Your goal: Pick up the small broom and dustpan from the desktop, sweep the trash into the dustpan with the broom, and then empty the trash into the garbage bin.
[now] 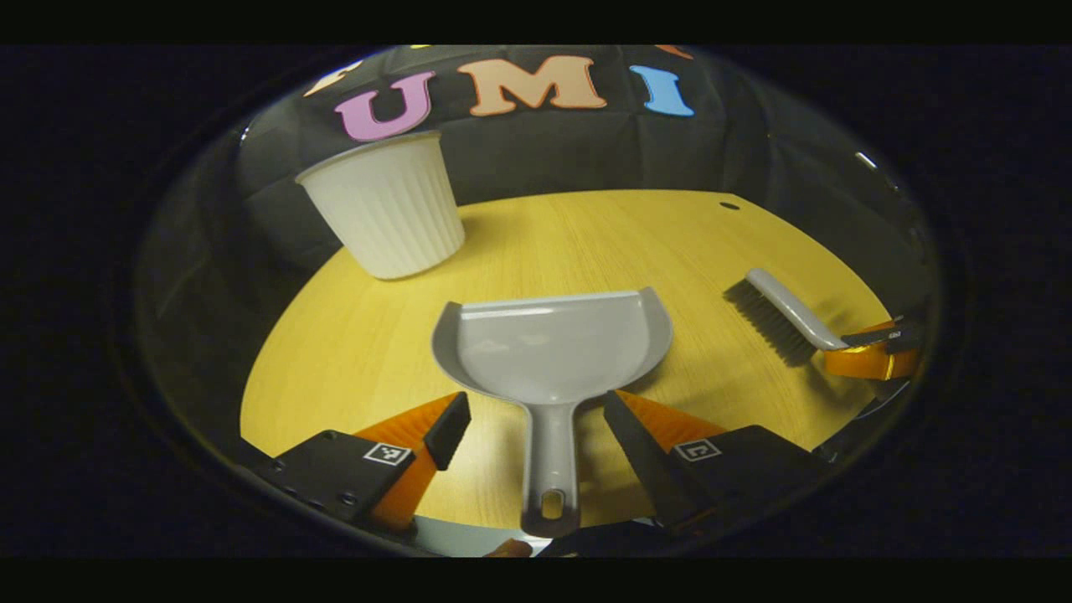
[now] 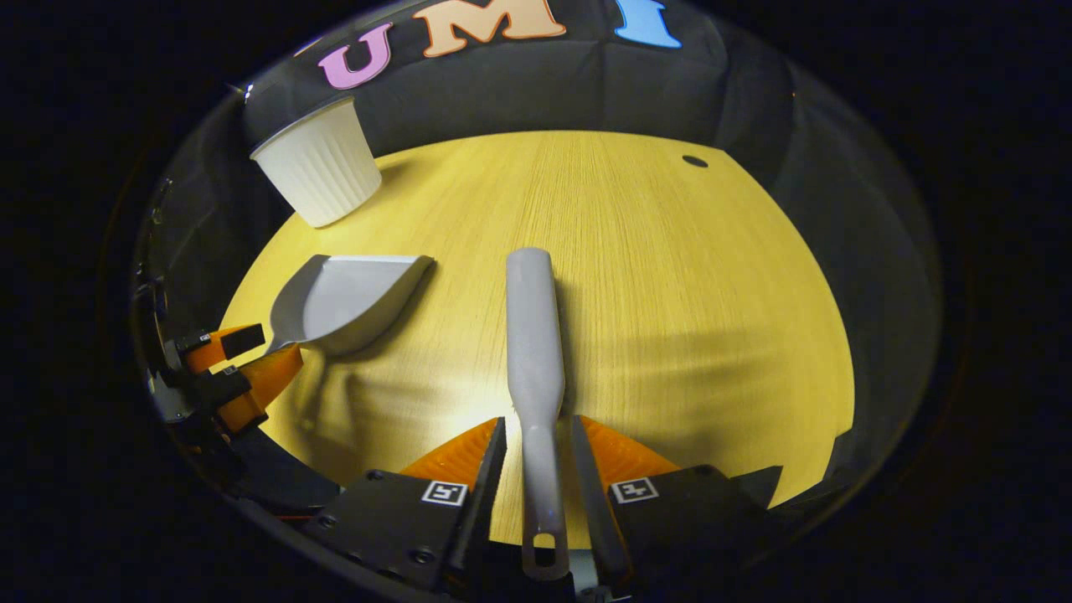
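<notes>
- Dustpan [image 1: 553, 343], grey plastic, flat on the wooden desktop [image 1: 586, 234], scoop mouth toward the far wall, handle running back between the two fingers of the left gripper [image 1: 536, 427].
- Left gripper: fingers spread wide, one on each side of the dustpan handle, clear gaps on both sides, no contact visible.
- Same dustpan [image 2: 347, 301] in the right gripper view: left of centre, seen side-on, handle reaching into the left gripper [image 2: 243, 356] at the left edge.
- Broom [image 2: 534, 352], small, grey, handle end nearest the camera, running straight ahead over the desktop [image 2: 670, 293] in the right gripper view; bristles hidden beneath its back from this angle.
- Right gripper [image 2: 540, 456]: fingers drawn narrow around the thin part of the broom handle, close against both sides; firm pressing on the handle hard to confirm.
- Same broom [image 1: 783, 314] in the left gripper view: at the right, dark bristles facing down toward the desktop, handle ending in the right gripper [image 1: 875, 352].
- Garbage bin [image 1: 385, 205], white, ribbed, standing at the far left edge of the desktop, well apart from the dustpan; also at upper left in the right gripper view [image 2: 316, 163].
- Small dark hole [image 2: 694, 161] in the desktop near its far right edge.
</notes>
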